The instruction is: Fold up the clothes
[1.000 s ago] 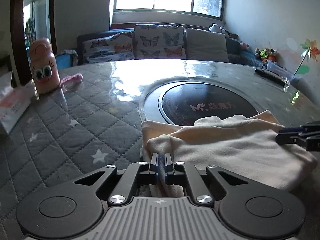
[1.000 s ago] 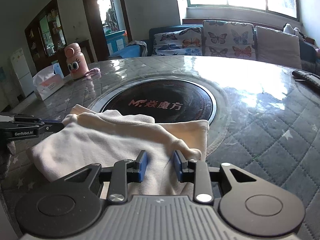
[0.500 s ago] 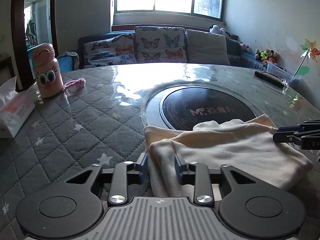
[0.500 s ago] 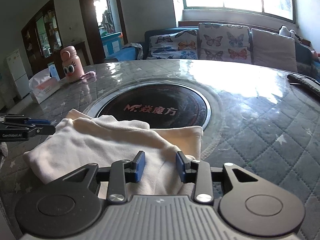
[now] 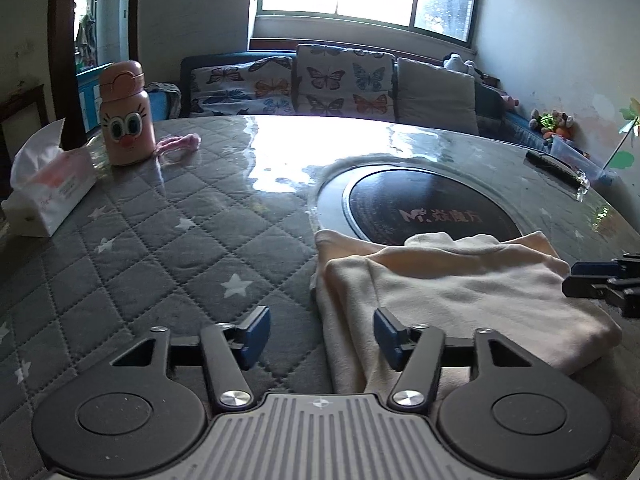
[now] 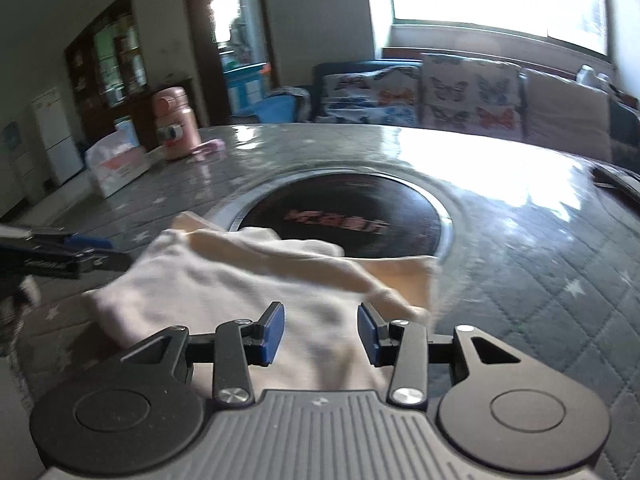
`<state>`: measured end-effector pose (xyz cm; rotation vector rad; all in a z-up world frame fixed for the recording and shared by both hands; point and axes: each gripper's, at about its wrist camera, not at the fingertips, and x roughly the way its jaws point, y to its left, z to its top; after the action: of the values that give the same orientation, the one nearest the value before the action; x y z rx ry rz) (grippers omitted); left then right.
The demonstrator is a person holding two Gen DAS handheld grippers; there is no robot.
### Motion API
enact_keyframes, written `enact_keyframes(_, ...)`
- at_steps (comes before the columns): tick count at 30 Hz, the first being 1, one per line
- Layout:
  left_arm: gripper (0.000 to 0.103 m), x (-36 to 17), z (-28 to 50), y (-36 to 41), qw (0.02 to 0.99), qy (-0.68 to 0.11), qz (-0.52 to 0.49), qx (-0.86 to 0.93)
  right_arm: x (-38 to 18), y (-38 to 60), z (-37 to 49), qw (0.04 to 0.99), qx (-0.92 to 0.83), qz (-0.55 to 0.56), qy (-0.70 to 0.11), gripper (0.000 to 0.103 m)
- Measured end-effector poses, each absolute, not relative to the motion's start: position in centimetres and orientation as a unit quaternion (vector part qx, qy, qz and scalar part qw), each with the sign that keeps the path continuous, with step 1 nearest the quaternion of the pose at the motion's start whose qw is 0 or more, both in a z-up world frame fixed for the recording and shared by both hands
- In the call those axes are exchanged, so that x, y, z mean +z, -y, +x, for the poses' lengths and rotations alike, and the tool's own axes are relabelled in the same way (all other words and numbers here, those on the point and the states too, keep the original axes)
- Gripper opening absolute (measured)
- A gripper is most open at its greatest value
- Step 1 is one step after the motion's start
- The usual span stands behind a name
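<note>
A cream garment point(image 5: 460, 292) lies folded in layers on the quilted grey table, its far edge over the dark round inset. It also shows in the right wrist view point(image 6: 248, 280). My left gripper point(image 5: 322, 336) is open and empty, its jaws astride the garment's left edge near the table's front. My right gripper point(image 6: 321, 334) is open and empty, just above the garment's near right part. The right gripper's fingertips point(image 5: 592, 280) show at the garment's right side in the left wrist view. The left gripper's fingertips point(image 6: 96, 254) show at its left side in the right wrist view.
A pink cartoon bottle point(image 5: 126, 120) and a tissue box point(image 5: 48, 196) stand at the table's far left, with a pink cloth scrap point(image 5: 180, 144) beside the bottle. A black remote point(image 5: 554, 164) lies at the far right. A dark round inset point(image 5: 424, 208) is in the table's middle. A sofa stands behind.
My left gripper let go of the garment's corner and opened wide. My right gripper opened wider. Both drew back and rose a little; the garment stays flat on the table.
</note>
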<state>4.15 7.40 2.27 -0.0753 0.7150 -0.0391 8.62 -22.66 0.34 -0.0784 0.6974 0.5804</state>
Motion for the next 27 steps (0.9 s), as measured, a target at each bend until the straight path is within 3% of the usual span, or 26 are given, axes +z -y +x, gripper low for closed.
enact_keyframes(4, 0.090, 2.7, 3.9, -7.7, 0.938, -0.345, -0.041, -0.009, 0.9, 20.2, 7.3, 0.885, 0.323, -0.066, -0.329, 0.050)
enact_keyframes(10, 0.102, 3.4, 4.1, -8.4, 0.936, -0.345, -0.066, 0.004, 0.9, 15.7, 5.4, 0.857, 0.386, -0.119, -0.319, 0.052)
enact_keyframes(18, 0.103, 3.6, 4.4, -9.8, 0.929, -0.354, -0.105, 0.018, 0.9, 9.6, 2.8, 0.827, 0.445, -0.194, -0.284, 0.050)
enact_keyframes(27, 0.103, 3.3, 4.0, -11.1, 0.928, -0.354, -0.117, 0.023, -1.0, 7.1, 2.7, 0.811, 0.466, -0.165, -0.313, 0.049)
